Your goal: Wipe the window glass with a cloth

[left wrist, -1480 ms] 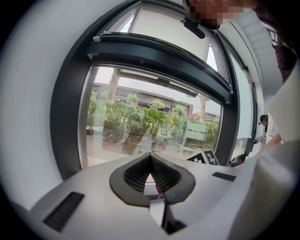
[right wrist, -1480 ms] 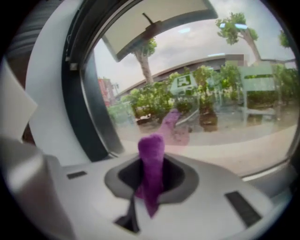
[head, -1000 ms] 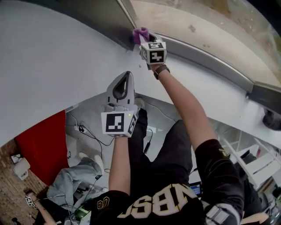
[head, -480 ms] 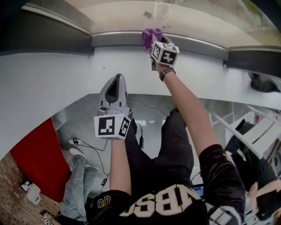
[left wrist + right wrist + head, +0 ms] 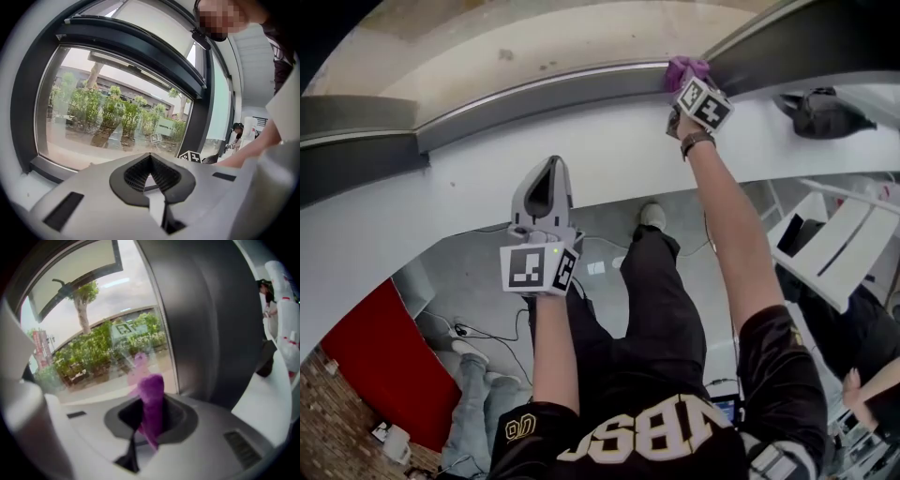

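- Head view: the right gripper (image 5: 682, 82) is raised to the lower edge of the window glass (image 5: 487, 47). The purple cloth (image 5: 684, 66) at its tip sits where the lower rail (image 5: 534, 89) meets the dark upright (image 5: 787, 37). The left gripper (image 5: 549, 169) is held lower, well apart from the glass.
- Left gripper view: the jaws are closed together, tip to tip, with nothing between them. They face the pane from a distance and touch nothing.
- Right gripper view: the jaws are clamped on the cloth (image 5: 152, 399), which stands up out of them as a folded wad. Its tip sits close to its own faint reflection in the glass (image 5: 103, 333), just beside the upright (image 5: 206, 324). Contact with the pane looks likely but cannot be confirmed.
- Judgement: a wiping stroke is in hand at the pane's lower right corner.
- The upright bars travel further that way. The next move calls for firm pressure on the pane and a stroke back across or up the glass, with the grip on the cloth unchanged.
- How much of the pane has been covered cannot be told.
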The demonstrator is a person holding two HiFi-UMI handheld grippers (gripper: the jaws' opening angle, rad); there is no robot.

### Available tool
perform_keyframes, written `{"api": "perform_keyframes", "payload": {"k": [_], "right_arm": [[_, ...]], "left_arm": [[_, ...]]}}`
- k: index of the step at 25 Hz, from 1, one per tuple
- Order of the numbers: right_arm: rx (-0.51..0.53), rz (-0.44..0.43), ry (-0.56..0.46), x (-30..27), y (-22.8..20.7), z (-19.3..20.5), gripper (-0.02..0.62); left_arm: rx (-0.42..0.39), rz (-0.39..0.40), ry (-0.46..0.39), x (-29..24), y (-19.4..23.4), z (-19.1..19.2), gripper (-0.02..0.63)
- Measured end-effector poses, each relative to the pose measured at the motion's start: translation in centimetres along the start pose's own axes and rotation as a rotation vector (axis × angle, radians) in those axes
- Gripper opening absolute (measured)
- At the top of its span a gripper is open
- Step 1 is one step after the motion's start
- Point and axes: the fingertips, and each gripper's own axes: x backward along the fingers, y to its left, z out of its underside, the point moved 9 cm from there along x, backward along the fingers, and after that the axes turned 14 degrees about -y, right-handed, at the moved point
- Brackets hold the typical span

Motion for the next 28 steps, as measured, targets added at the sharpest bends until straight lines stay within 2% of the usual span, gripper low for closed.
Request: {"api": "perform_keyframes", "payload": {"k": [3,7,11,14,18,22,24,28], "right_arm": [[-0.005,-0.05,0.003,0.9,-0.4,-1.4,0.075],[-0.084,-0.184,0.01,5.5,2.2,-3.5,0.075],[-0.098,-0.334,0.028,14.2,5.4,-7.1,0.075],[-0.031,-0.437,-0.008,20.3,7.9,-11.6,0.075],[0.073,-0.553,-0.12,28.3,12.7,-19.8,0.075],[0.183,-0.648,-0.292,37.6,18.3,-27.1,0.075],[0.196,-0.654,-0.358,41.3,20.6,-29.2,0.075],[0.179,-0.637,-0.437,47.3,25.4,-30.6,0.075]], "left_arm": [[-0.023,-0.024,0.002,-0.3,-1.6,-0.4,0.018],[-0.085,-0.052,-0.002,0.3,-3.5,-2.9,0.018],[-0.132,-0.069,-0.016,1.9,-6.2,-7.9,0.018],[-0.134,-0.068,-0.07,2.9,-8.2,-12.8,0.018],[-0.138,-0.044,-0.137,4.3,-9.9,-19.5,0.018],[-0.154,0.004,-0.162,7.3,-11.0,-24.8,0.018],[-0.167,0.038,-0.176,8.2,-11.0,-27.5,0.018],[-0.215,0.101,-0.202,10.6,-9.8,-33.2,0.018]]}}
